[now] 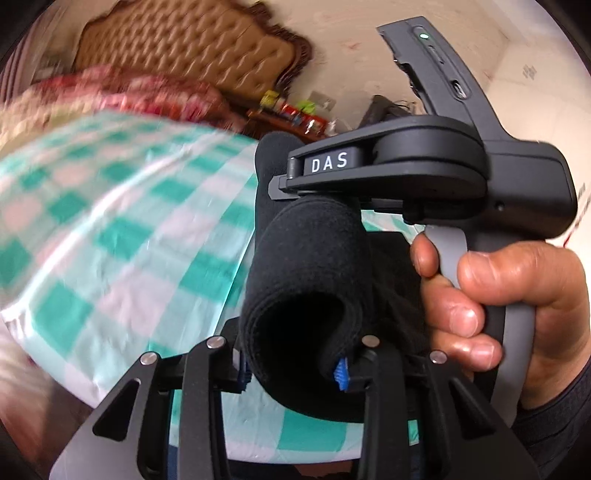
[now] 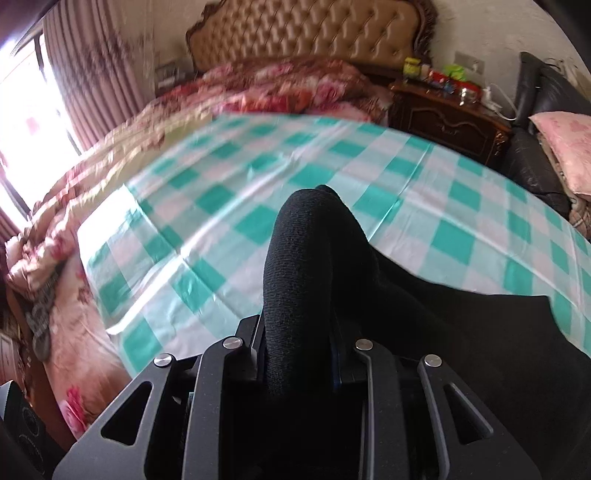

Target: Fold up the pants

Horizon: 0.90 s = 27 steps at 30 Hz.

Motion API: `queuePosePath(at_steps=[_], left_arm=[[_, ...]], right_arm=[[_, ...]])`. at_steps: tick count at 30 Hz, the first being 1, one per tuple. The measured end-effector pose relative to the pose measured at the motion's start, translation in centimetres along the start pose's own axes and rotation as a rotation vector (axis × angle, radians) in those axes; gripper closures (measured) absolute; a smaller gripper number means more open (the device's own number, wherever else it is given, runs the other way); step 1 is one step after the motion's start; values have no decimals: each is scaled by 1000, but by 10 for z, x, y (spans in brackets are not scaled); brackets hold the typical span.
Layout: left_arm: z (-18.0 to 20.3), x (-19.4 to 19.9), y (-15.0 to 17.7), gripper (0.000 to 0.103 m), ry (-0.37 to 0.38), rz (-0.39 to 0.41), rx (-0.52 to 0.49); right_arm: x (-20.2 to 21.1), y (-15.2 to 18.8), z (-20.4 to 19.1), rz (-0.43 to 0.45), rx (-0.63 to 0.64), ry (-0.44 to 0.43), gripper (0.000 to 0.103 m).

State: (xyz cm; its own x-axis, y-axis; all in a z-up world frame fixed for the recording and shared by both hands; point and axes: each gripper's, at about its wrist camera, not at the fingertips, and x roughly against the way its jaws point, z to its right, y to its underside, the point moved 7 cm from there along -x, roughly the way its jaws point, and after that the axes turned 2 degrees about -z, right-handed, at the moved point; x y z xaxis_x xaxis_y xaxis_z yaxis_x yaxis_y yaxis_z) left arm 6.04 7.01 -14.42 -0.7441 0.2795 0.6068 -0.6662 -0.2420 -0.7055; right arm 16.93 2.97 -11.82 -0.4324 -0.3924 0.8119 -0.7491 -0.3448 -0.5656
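Observation:
The black pants (image 1: 310, 295) are bunched in a thick fold between the fingers of my left gripper (image 1: 295, 373), which is shut on them and holds them above the checked sheet (image 1: 110, 229). My right gripper (image 2: 295, 365) is shut on another fold of the pants (image 2: 306, 266); more black cloth hangs down to the right (image 2: 480, 332). In the left wrist view the right gripper's body, marked DAS (image 1: 406, 162), sits close above the left one, with the hand on its grip (image 1: 498, 295).
A green and white checked sheet (image 2: 258, 184) covers the bed. A floral quilt (image 2: 288, 85) lies at the padded headboard (image 2: 306, 33). A dark nightstand (image 2: 447, 122) with small items and a black couch (image 2: 535, 158) stand to the right. Curtains (image 2: 96, 74) hang at the left.

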Motion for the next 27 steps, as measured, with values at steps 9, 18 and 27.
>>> queuePosePath(at_steps=[9,18,27], left_arm=[[138,26,-46,71,-70,158,-443],[295,-19,12,71,-70,222,-851],[351,-115,114,68,-175,159,-1206]], right_arm=[[112,-13,101,144,-202,-179,79],[177,62,259,184,-410,-207,78],[130,160,355,91,-567,-236,75]])
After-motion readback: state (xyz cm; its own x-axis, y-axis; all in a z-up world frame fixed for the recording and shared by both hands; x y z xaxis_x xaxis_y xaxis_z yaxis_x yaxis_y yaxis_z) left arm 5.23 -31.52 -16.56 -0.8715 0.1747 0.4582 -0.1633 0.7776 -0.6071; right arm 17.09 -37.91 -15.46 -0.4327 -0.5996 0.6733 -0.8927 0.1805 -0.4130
